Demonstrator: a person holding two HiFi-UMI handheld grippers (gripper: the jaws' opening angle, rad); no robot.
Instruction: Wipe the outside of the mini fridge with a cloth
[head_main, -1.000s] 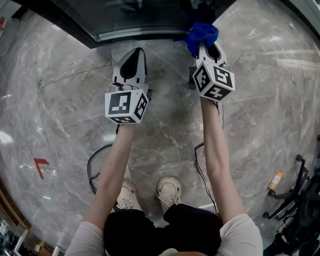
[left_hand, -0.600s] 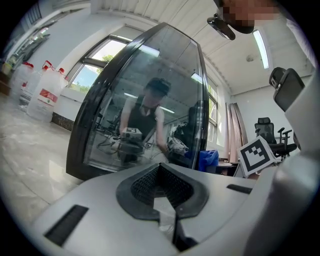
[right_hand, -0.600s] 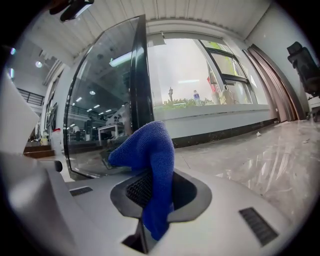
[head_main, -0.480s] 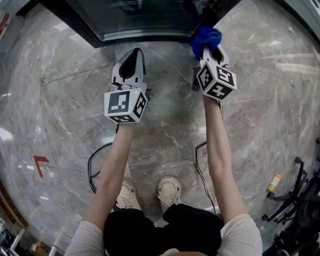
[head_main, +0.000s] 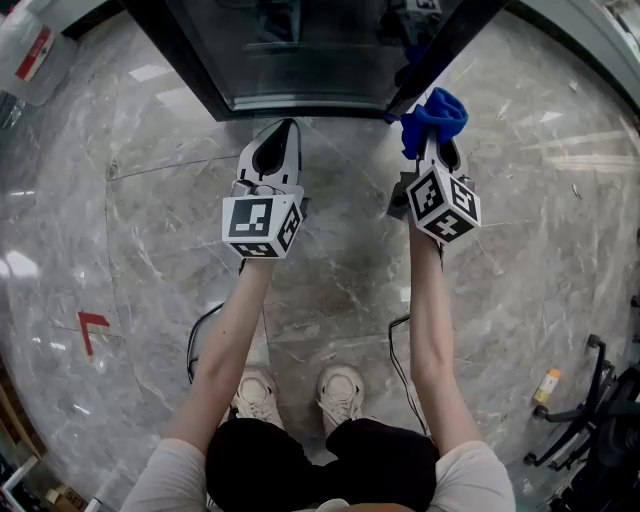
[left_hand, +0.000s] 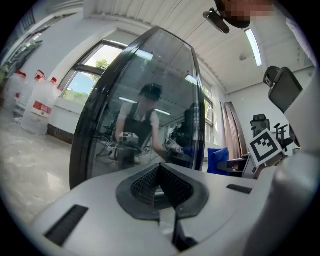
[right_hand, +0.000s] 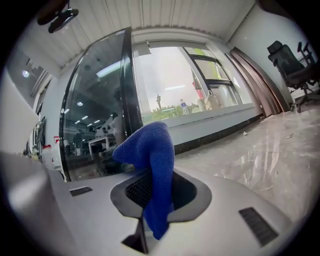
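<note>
Standing on the grey marble floor (head_main: 140, 250), facing the mini fridge (head_main: 300, 50), both arms stretched forward and down.

Right gripper (head_main: 433, 142): the jaws are closed on the blue cloth (head_main: 433, 115). The right gripper view shows the cloth (right_hand: 150, 150) pinched between the pads, one fold bunching up above them and a short tail hanging below. The bunch sits right at the fridge's dark right-hand corner post; I cannot tell whether it actually touches.

Left gripper (head_main: 284, 130): the jaws are pressed together with nothing between them, clear in the left gripper view (left_hand: 160, 172). They point at the fridge's curved glass front (left_hand: 145, 100), close to its lower edge but apart from it.

The glass reflects a person and both grippers.

Around me: a red mark (head_main: 90, 328) on the floor well off to the left, large water jugs (left_hand: 37, 105) by the window wall, and a black cable (head_main: 197, 345) looping past my shoes (head_main: 340, 390).
</note>
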